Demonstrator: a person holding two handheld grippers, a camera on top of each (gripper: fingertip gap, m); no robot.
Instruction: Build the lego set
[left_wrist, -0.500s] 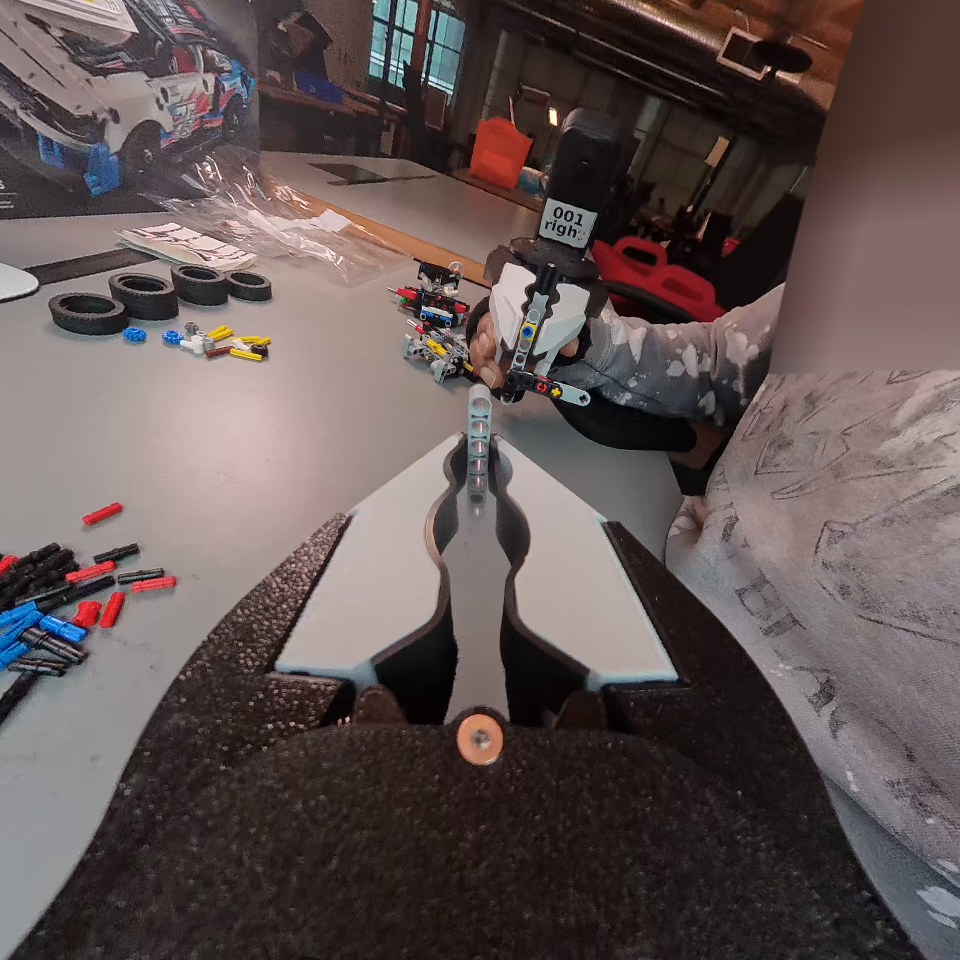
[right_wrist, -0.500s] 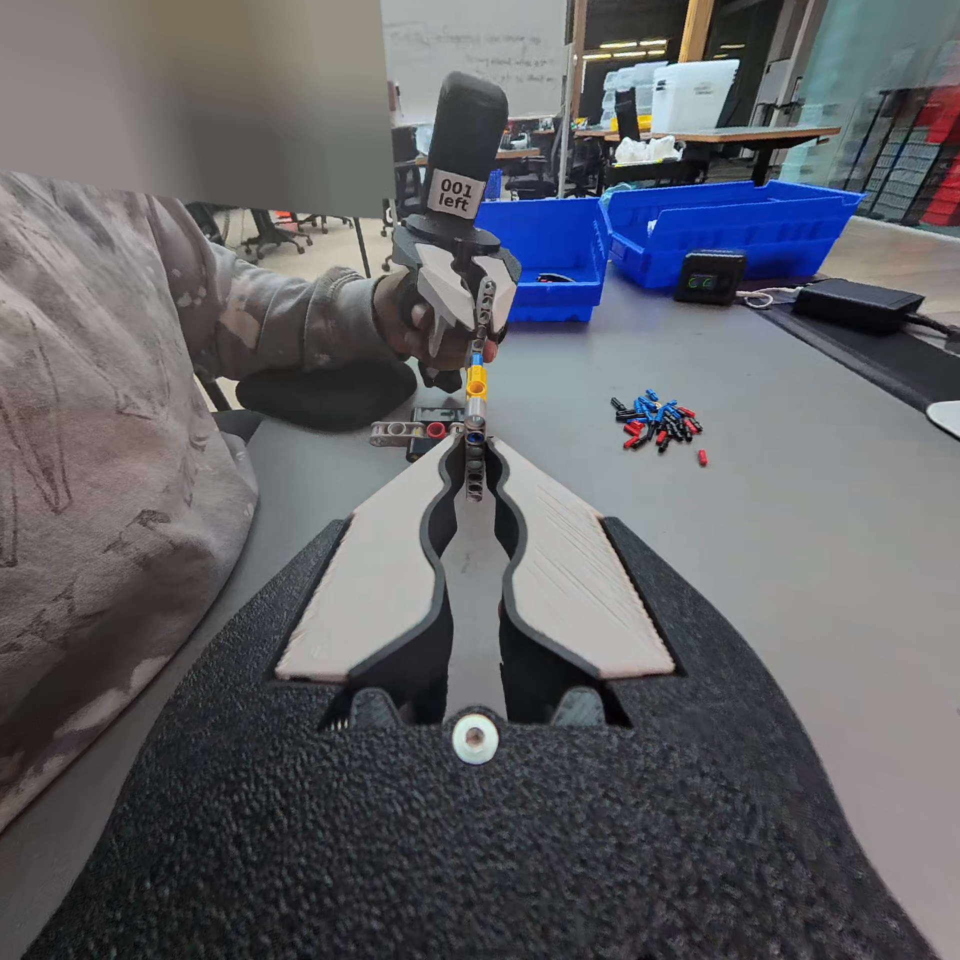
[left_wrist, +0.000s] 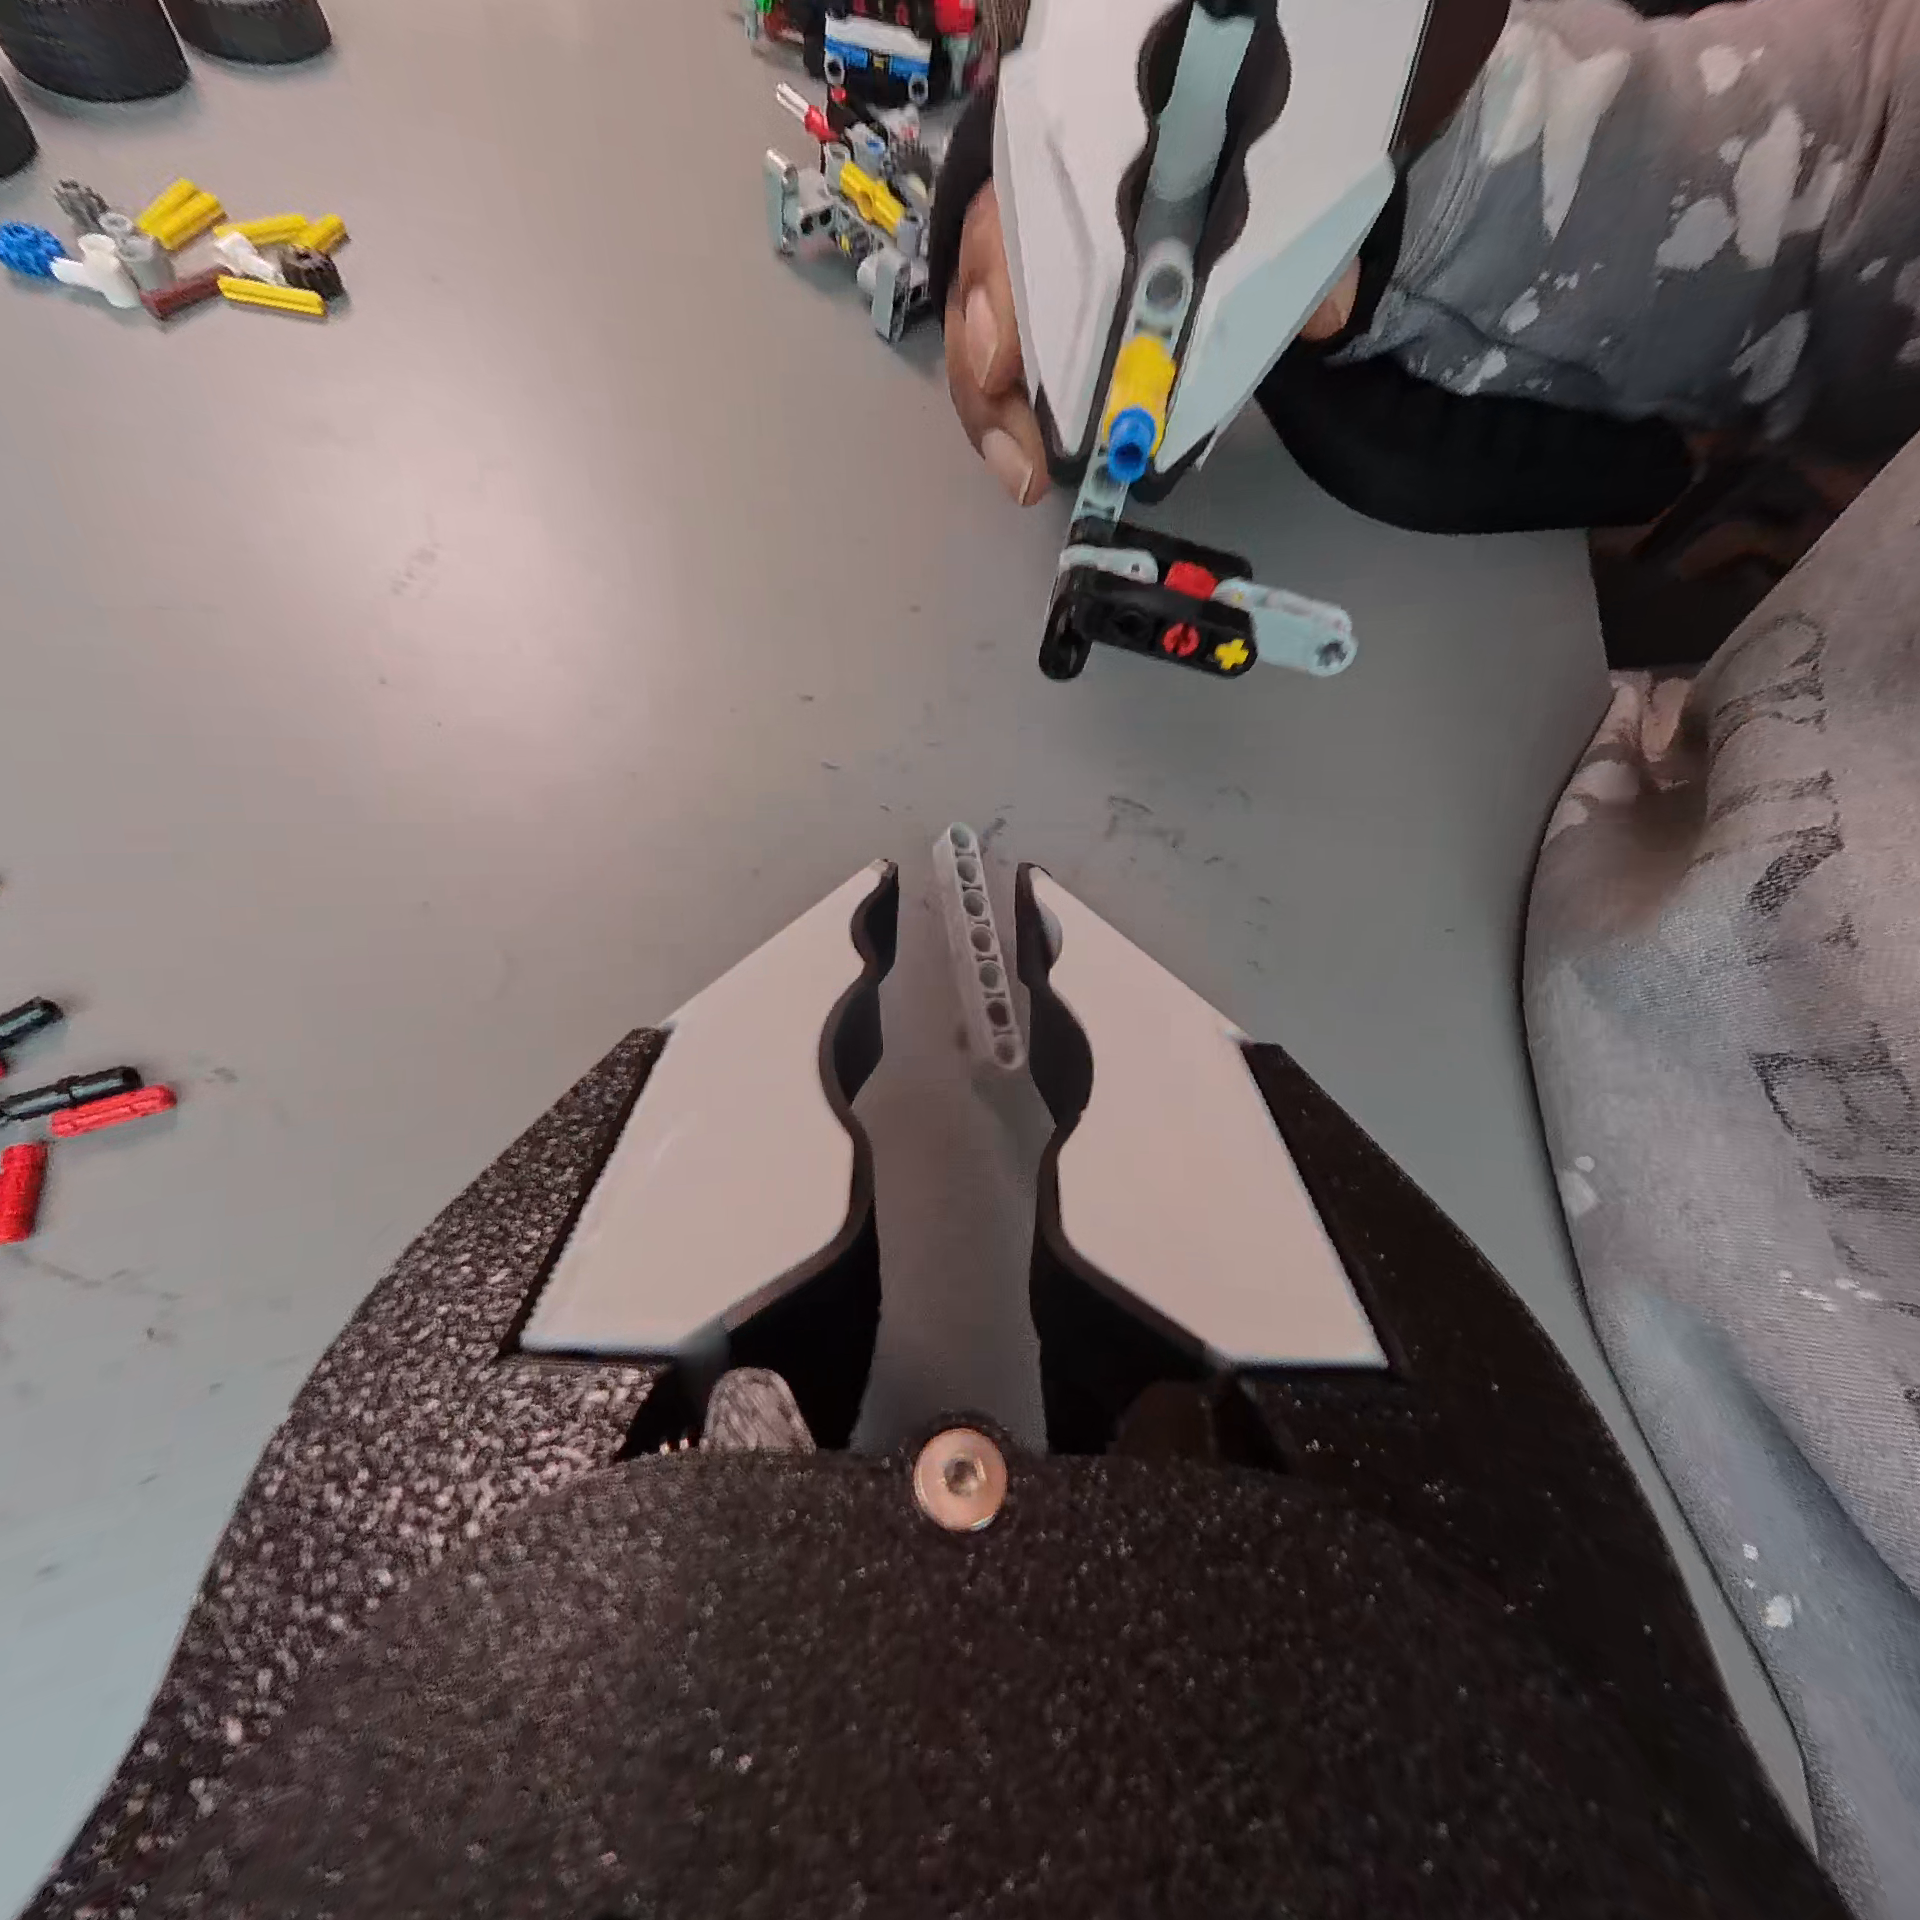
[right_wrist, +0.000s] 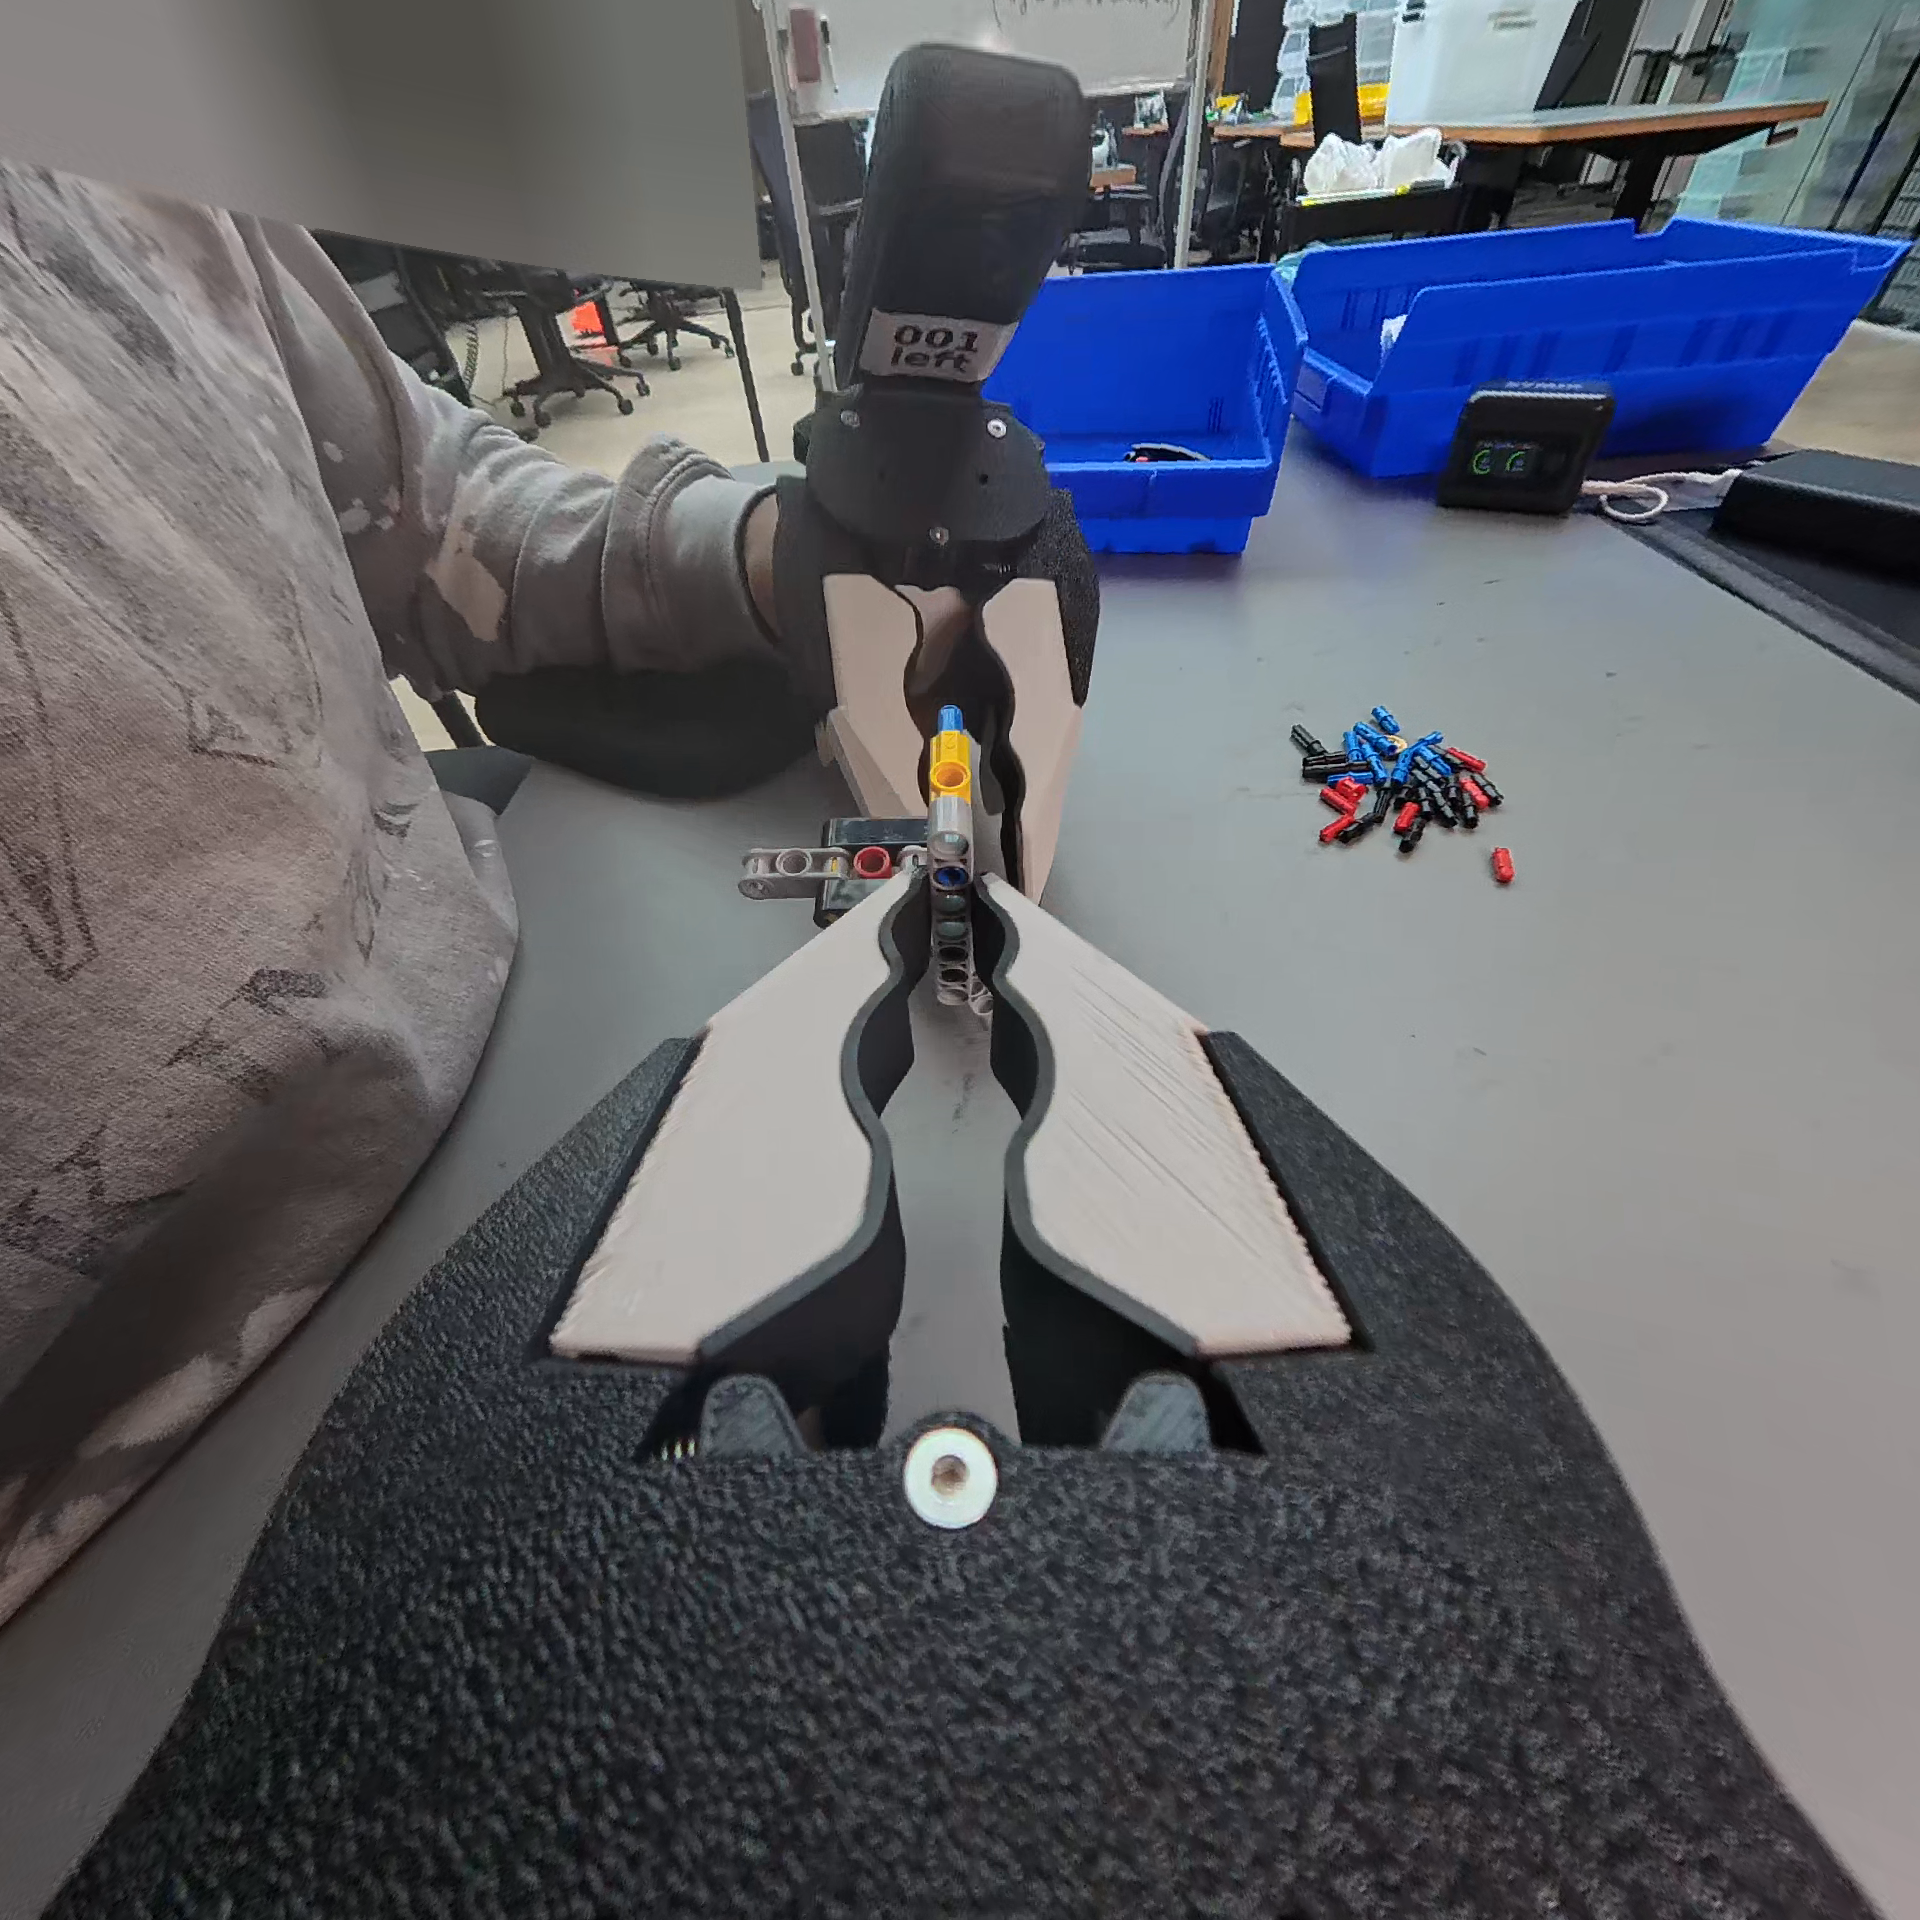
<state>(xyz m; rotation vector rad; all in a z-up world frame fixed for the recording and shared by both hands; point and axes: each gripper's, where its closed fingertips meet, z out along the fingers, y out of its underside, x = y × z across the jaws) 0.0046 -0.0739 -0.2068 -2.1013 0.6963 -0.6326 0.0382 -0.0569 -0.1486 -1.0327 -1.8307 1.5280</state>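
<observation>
Left gripper (left_wrist: 956, 868): jaws parted by a clear gap. Grey beam (left_wrist: 982, 945) lies loose in that gap at frame centre, tilted, near the right finger; contact there cannot be told.

Right gripper (right_wrist: 948, 883): jaws closed on the lego assembly (right_wrist: 940, 831), clamping its grey beam; yellow and blue parts project past the tips, centre frame, above the grey table (right_wrist: 1455, 1091).

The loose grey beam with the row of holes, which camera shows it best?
The left wrist view: the grey beam shows its full row of holes between the open left claw. The right wrist view hides it behind the left claw.
</observation>
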